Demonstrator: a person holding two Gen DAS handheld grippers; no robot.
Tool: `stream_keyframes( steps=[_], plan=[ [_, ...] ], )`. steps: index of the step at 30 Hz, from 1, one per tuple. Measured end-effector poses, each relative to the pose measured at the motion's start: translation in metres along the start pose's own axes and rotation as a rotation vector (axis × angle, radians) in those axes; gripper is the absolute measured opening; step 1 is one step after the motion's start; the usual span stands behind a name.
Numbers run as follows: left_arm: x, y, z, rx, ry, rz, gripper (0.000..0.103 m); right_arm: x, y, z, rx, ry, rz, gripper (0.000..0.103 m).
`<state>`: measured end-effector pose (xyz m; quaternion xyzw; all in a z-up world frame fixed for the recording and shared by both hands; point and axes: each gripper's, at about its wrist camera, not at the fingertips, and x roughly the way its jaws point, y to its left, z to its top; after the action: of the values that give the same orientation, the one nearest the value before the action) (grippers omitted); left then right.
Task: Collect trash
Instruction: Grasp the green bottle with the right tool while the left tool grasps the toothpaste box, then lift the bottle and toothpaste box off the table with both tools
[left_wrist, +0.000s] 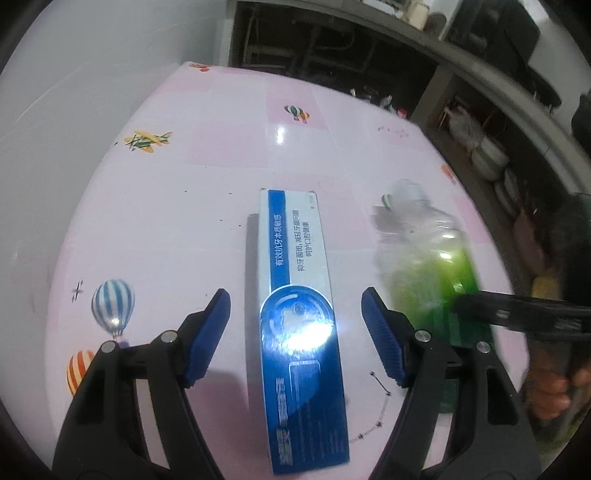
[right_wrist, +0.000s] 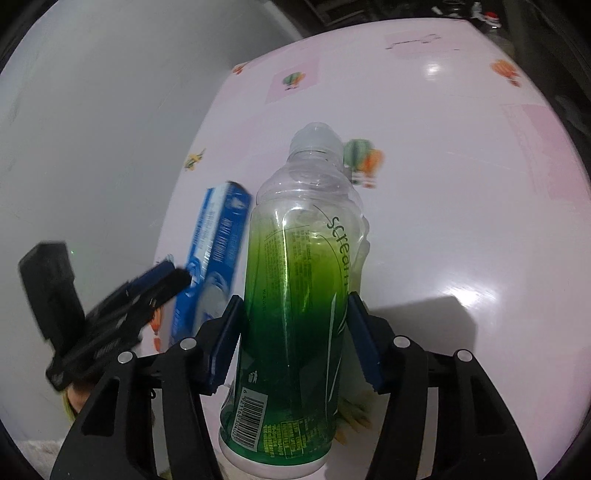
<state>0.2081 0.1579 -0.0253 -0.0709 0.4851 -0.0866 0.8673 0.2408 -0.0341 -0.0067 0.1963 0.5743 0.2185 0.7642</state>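
Item one, my left gripper (left_wrist: 295, 336): jaws spread wide, blue pads (left_wrist: 207, 339) clear of everything, straddling a blue and white toothpaste box (left_wrist: 299, 317) that lies flat on the pink table (left_wrist: 177, 221), running from centre frame to the lower edge in the left wrist view. Item two, my right gripper (right_wrist: 295, 336): jaws drawn in on a clear plastic bottle (right_wrist: 295, 295) with a green label, both pads against its sides, pinching it at lower centre of the right wrist view, cap toward the top. In that view the box (right_wrist: 214, 258) lies left of the bottle. In the left view the bottle (left_wrist: 424, 266) is blurred, at right of the box, with a hand (left_wrist: 554, 387) at the right edge.
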Motion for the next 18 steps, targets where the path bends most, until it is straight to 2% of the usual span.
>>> stream_keyframes(
  steps=[4, 9, 14, 18],
  plan=[
    [0.017, -0.001, 0.002, 0.000, 0.048, 0.031, 0.069, -0.024, -0.018, -0.017, 0.006, -0.022, -0.051, 0.055],
    [0.026, 0.002, -0.001, -0.036, 0.088, 0.008, 0.046, -0.049, -0.039, -0.036, 0.023, -0.045, -0.096, 0.055],
    [0.027, -0.008, -0.006, -0.044, 0.076, -0.013, 0.045, -0.063, -0.055, -0.048, 0.071, -0.078, -0.117, 0.055],
    [0.029, -0.029, -0.012, -0.006, 0.076, -0.038, 0.045, -0.068, -0.056, -0.051, 0.096, -0.088, -0.137, 0.055]
  ],
)
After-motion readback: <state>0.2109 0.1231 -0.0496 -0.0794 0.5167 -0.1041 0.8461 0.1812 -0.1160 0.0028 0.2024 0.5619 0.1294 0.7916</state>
